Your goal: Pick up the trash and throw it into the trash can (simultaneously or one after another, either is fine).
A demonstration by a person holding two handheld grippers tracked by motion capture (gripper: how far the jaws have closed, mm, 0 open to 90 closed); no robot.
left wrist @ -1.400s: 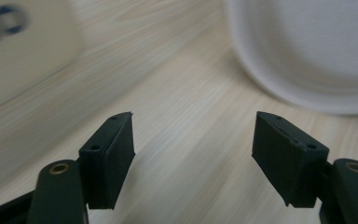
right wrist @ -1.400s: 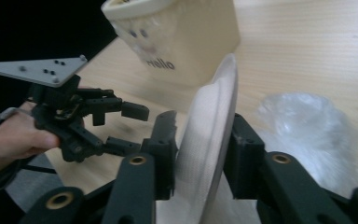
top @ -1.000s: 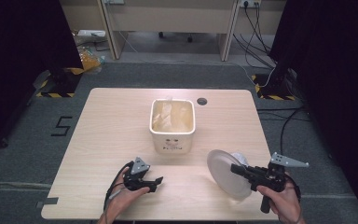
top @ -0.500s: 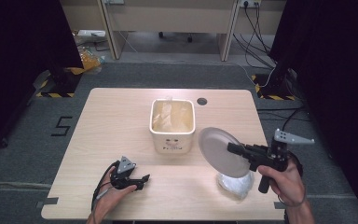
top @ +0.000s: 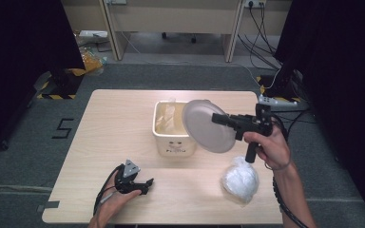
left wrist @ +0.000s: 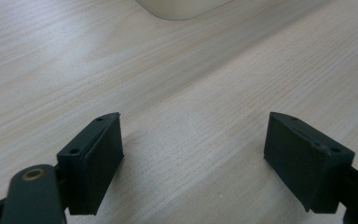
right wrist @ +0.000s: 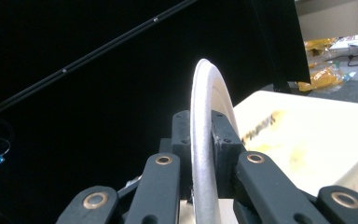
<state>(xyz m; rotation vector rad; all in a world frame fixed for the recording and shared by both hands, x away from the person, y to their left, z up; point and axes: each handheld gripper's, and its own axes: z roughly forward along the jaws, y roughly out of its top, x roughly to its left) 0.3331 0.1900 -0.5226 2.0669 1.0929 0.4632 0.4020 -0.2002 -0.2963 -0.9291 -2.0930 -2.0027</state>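
Observation:
A white paper plate (top: pixel 207 125) stands on edge in the air, clamped at its rim by my right gripper (top: pixel 217 118), which is shut on it. The plate hangs over the right rim of the cream square bin (top: pixel 173 133) in the middle of the table. In the right gripper view the plate (right wrist: pixel 206 130) runs edge-on between the jaws, with the bin (right wrist: pixel 307 140) just beyond on the right. My left gripper (top: pixel 147 184) rests low at the front left of the table, open, and the left gripper view has its fingertips (left wrist: pixel 98 154) wide apart over bare wood.
A clear bag of white plates (top: pixel 240 182) lies on the table's front right, under my right forearm. The wooden table (top: pixel 109 137) has a round cable hole hidden behind the plate. Cables and a power strip (top: pixel 278 100) lie on the floor at the right.
My right gripper has lifted the plate up off the bag and carried it left and away, to the bin's right rim. The left gripper has slid slightly toward the table's front edge.

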